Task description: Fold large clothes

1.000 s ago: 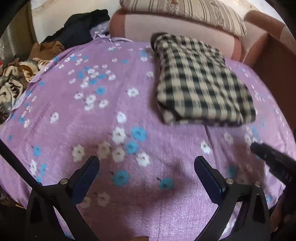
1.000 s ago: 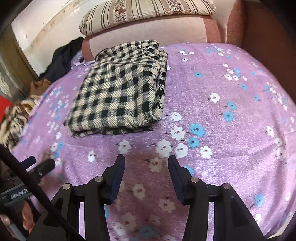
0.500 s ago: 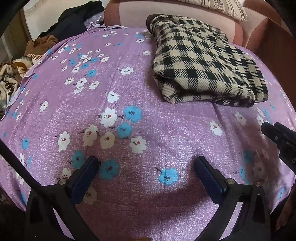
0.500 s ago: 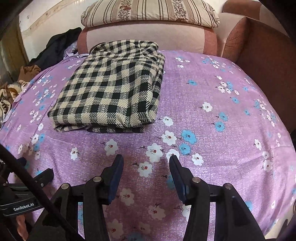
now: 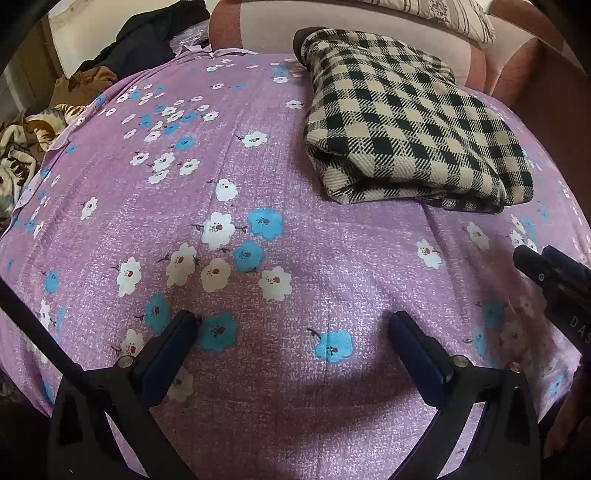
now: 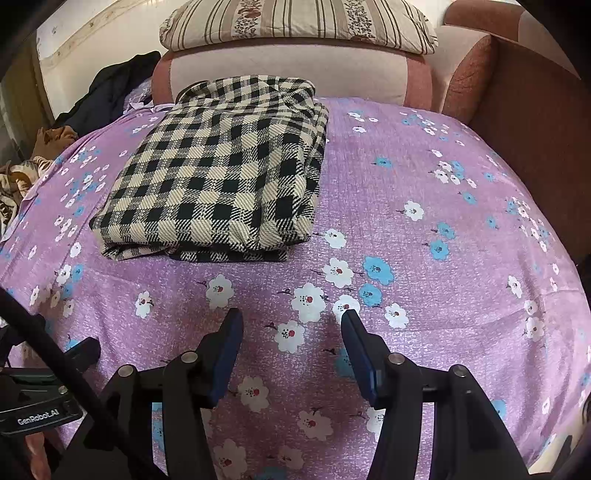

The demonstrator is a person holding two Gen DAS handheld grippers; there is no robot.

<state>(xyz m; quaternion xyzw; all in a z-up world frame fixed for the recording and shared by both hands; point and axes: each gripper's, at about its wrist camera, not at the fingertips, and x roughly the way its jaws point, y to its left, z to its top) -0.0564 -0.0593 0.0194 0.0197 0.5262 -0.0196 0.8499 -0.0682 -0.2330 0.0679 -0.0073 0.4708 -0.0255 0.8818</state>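
- Surface: a bed under a purple cotton sheet printed with white and blue flowers (image 6: 443, 258); pink padded headboard (image 6: 288, 77) at 12 o'clock, a striped pillow (image 6: 295, 22) on top of it.
- Black-and-cream checked woven garment (image 6: 221, 177) lay folded into a thick rectangle at 11 o'clock in the right wrist view, flat on the sheet, edges roughly aligned.
- Left gripper (image 5: 291, 332) hovered over bare sheet, jaws wide, nothing between them.
- Right gripper (image 6: 291, 325) likewise empty, jaws opening.
- Judged: this piece done.
- Heap of unfolded clothes (image 5: 44, 122) at 9–10 o'clock off the bed edge, probably next.
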